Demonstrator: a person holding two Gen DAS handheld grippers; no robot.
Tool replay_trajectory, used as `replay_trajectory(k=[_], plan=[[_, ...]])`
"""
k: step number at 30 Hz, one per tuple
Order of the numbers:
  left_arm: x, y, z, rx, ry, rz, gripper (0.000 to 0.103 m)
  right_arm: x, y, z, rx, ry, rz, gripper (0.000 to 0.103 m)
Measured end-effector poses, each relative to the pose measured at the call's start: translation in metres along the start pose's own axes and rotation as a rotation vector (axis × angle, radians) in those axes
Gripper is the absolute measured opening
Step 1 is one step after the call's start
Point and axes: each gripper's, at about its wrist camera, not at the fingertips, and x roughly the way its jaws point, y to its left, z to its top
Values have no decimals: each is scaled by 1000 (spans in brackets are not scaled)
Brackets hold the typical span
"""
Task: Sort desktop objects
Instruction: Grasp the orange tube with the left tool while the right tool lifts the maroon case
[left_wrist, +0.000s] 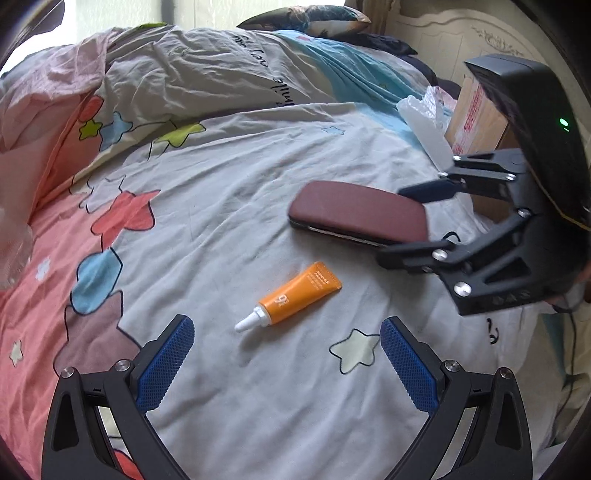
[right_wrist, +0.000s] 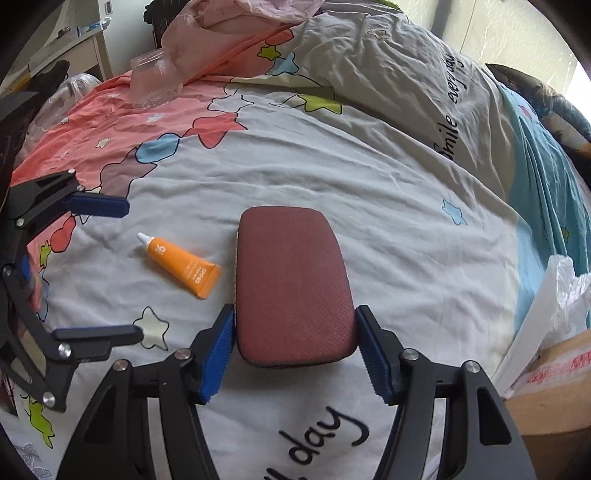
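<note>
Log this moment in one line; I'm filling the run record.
left tongs: open above tube | right tongs: astride case, grip unclear | both on bedsheet

Case on the bed between my right claw's fingers, tube just left of it, my left claw before the tube, jar far behind, cardboard box at right.

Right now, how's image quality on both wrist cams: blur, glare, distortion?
Left wrist view: sharp centre on the orange tube; heavy fisheye bowing with dark corners; the window at top left is blown out; the right gripper is slightly soft. Right wrist view: crisp on the maroon textured case; same barrel distortion; bright washout at top right; soft daylight, faint shadows.
</note>
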Motion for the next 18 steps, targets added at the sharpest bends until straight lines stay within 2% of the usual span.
replay_trajectory(k=[9, 17, 18], plan=[[23, -3, 8, 91, 24, 68, 103, 0, -1, -30, 44, -26, -11, 60], [33, -4, 12, 87, 73, 34, 103, 0, -2, -31, 54, -46, -8, 61], [33, -3, 13, 77, 89, 19, 99, 0, -2, -31, 56, -46, -7, 61]])
